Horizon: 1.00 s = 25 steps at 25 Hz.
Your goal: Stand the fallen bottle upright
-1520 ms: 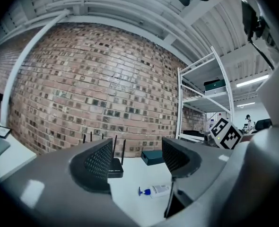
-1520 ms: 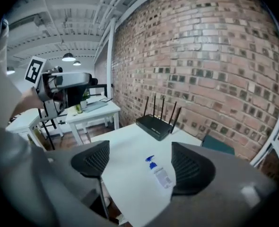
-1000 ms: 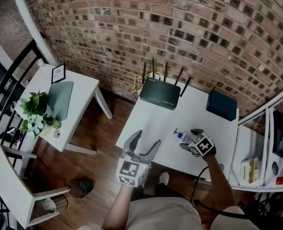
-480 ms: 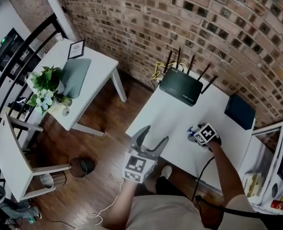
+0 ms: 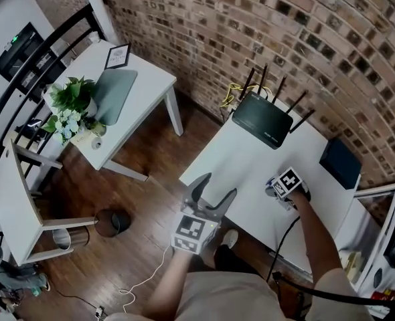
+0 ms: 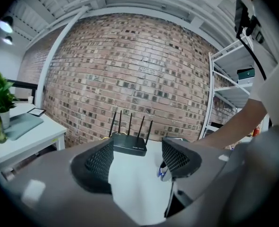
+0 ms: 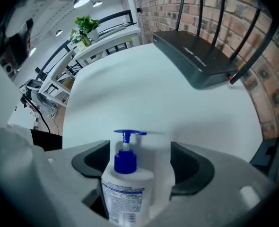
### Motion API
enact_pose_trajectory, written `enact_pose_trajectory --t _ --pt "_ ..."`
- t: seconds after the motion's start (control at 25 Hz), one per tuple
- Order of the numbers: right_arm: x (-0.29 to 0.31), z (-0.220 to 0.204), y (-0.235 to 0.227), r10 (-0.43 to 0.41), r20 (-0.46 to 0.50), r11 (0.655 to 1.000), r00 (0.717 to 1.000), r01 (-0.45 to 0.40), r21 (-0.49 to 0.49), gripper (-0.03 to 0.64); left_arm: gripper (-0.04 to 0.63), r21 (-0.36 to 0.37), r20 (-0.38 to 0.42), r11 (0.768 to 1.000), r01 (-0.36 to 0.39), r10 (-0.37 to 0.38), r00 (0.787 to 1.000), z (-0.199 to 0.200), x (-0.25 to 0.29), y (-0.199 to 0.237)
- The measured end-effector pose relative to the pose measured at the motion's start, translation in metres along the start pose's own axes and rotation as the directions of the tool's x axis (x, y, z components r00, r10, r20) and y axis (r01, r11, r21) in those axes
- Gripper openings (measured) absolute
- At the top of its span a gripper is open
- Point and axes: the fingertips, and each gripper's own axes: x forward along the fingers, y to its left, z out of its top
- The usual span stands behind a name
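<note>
A white pump bottle [image 7: 125,183] with a blue pump head lies on the white table [image 5: 238,172], its nozzle pointing away from the camera in the right gripper view. My right gripper [image 7: 137,157] points straight down over it, one pad on each side of the bottle's shoulder. Its jaws are closing, and a gap still shows beside the right pad. In the head view the right gripper [image 5: 288,186] hides most of the bottle. My left gripper [image 5: 213,191] hangs open and empty at the table's near edge. In the left gripper view the bottle [image 6: 162,173] peeks out by the right pad.
A black router [image 5: 264,127] with several antennas stands at the table's back by the brick wall, a dark box [image 5: 341,162] at the back right. A second white table [image 5: 137,85] with a plant is at left. A round bin [image 5: 110,223] sits on the wood floor.
My right gripper has come down over the bottle, which now sits between its jaws. The left gripper has sunk a little. The head view has swung left.
</note>
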Motion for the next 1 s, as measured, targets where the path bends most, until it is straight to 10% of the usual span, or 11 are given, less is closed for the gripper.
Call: enact_pose_trajectory --t 0.32,0.72,1.0 --pt "-0.003 -0.006 0.011 0.048 -0.019 0.999 0.999 -0.048 0.014 0.135 0.333 -0.017 0.023 0.999 -0.037 0.037 0.999 0.011 -0.005 0.011" --pt "-0.045 -0.01 0.014 0.012 0.132 0.997 0.991 -0.022 0.074 0.117 0.333 0.007 0.042 1.0 0.026 -0.026 0.999 0.029 0.007 -0.011" --pt "-0.098 -0.039 0.004 -0.121 0.336 0.973 0.934 0.045 0.225 0.115 0.333 0.046 0.04 0.987 0.154 -0.155 0.987 0.041 0.033 -0.059"
